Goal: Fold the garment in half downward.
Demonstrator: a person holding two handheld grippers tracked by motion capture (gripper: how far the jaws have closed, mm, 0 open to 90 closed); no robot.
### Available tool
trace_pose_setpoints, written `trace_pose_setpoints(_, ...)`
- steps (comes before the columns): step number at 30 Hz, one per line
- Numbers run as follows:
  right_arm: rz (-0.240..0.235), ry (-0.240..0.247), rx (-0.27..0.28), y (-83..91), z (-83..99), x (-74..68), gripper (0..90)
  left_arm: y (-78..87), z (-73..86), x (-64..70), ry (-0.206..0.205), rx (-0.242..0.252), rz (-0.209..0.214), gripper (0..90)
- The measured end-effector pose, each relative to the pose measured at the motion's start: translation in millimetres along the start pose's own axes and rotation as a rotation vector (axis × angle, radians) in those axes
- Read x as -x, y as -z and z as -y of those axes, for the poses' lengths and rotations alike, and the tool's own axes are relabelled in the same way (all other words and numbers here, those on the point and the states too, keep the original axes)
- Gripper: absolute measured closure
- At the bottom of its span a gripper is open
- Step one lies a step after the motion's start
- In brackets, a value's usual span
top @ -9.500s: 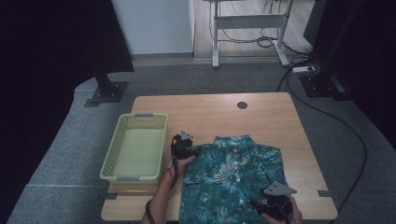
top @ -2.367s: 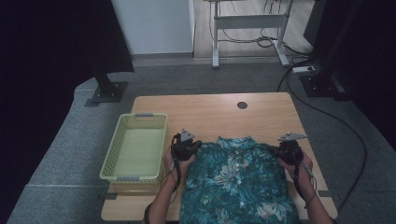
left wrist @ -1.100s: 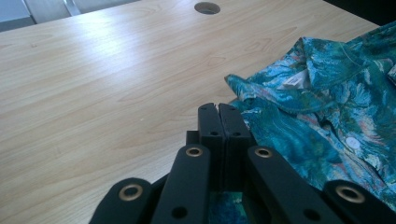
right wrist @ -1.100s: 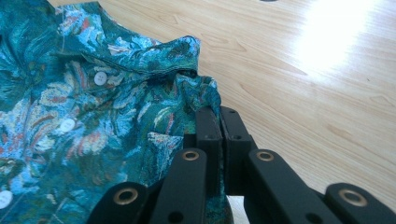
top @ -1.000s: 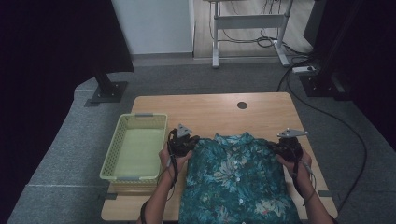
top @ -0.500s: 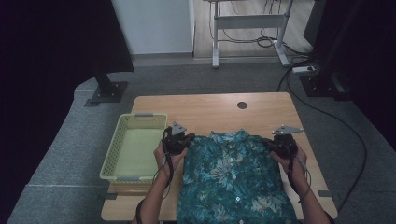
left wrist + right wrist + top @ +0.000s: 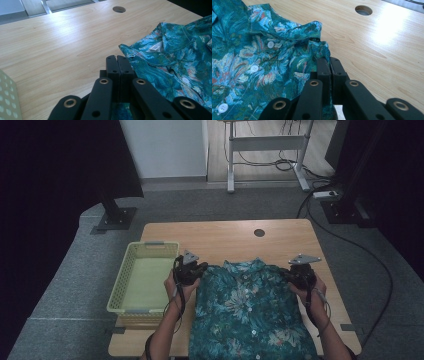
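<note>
Shirt (image 7: 250, 310) lies spread on the wooden table (image 7: 225, 240) beside the yellow basket (image 7: 142, 280), each shoulder pinched in closed jaws: left gripper (image 7: 117, 58), right gripper (image 7: 329, 61). Best to keep both pinches firm and move them evenly, so the cloth stays taut and flat.

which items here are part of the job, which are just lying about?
In the job:
- teal floral shirt
- left gripper, shut on the shirt's shoulder
- right gripper, shut on the other shoulder

Lying about:
- yellow-green basket, beside the shirt, untouched
- table cable hole
- floor cables
</note>
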State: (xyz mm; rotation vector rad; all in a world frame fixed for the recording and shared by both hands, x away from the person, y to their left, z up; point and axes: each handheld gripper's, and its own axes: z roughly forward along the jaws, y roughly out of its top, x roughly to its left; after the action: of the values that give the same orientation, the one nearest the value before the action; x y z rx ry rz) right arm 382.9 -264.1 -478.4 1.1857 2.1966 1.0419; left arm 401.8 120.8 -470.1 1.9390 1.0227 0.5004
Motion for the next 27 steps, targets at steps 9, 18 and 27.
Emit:
trace_pose_setpoints(9,0.009,-0.005,0.021,4.4,-7.6,1.2,86.7,0.2,-4.0,-3.0,0.006,0.006,-0.016,89.4)
trace_pose_setpoints(18,0.007,-0.009,0.024,1.7,-8.5,1.6,86.7,-0.9,-5.9,-8.2,0.016,0.011,-0.018,89.4)
trace_pose_setpoints(27,0.018,-0.03,0.046,-3.4,-20.6,8.8,87.0,-4.8,-22.0,-15.1,0.013,0.024,-0.022,89.5)
